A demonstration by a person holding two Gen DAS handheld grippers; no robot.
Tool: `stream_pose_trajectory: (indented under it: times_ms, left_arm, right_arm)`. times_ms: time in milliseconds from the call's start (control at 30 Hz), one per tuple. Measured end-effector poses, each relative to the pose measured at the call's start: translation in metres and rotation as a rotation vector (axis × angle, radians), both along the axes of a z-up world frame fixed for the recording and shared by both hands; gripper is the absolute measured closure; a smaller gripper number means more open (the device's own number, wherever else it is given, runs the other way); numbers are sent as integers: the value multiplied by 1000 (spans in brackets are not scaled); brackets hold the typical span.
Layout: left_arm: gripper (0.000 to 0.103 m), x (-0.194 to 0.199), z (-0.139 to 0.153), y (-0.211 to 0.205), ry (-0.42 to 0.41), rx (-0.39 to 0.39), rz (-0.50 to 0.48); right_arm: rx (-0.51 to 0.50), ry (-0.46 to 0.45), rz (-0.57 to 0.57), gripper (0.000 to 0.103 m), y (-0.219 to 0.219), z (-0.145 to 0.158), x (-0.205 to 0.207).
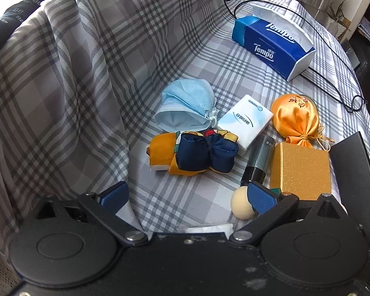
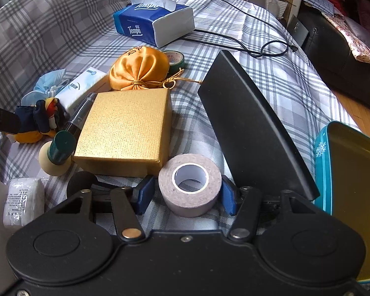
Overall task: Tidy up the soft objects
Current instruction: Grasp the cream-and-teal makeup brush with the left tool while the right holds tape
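Observation:
In the left wrist view my left gripper (image 1: 187, 197) hangs open over the plaid cloth with nothing between its blue pads (image 1: 261, 197). Beyond it lie a navy and orange folded scarf (image 1: 194, 155), a light blue face mask (image 1: 185, 103), a small tissue pack (image 1: 244, 120) and an orange satin pouch (image 1: 293, 118). My right gripper (image 2: 186, 197) straddles a beige tape roll (image 2: 190, 185) that rests on the cloth. Its right pad is at the roll's side, and a thin gap shows at the left pad (image 2: 144, 194).
A gold box (image 2: 125, 130), a dark bottle with a green cap (image 2: 61, 145), a beige ball (image 2: 54, 165) and a white packet (image 2: 24, 197) crowd the near left. A black panel (image 2: 254, 128) leans on a teal tin (image 2: 320, 153) at right. Tempo tissue box (image 2: 155, 24) and black cable (image 2: 271, 49) lie farther back.

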State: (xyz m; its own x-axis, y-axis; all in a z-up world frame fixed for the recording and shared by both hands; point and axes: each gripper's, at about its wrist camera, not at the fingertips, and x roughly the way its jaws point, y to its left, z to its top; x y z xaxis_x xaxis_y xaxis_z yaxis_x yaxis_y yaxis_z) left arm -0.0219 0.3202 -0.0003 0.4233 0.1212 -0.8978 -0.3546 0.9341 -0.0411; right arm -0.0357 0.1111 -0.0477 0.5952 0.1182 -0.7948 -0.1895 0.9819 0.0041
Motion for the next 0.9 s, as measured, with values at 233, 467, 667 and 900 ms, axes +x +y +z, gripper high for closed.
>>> stream_pose_trajectory:
  times_ms: [233, 467, 667, 900]
  left_arm:
    - [1, -3, -7, -4, 24, -8, -23]
    - [1, -13, -8, -18, 38, -28, -91]
    - [1, -18, -7, -32, 37, -26, -144]
    - [1, -16, -10, -39, 34, -26, -161]
  right_arm:
    - [23, -17, 5, 54, -4, 7, -4]
    - [40, -47, 17, 54, -6, 15, -13]
    - [52, -68, 17, 54, -9, 21, -20]
    - [71, -93, 0, 54, -19, 29, -30]
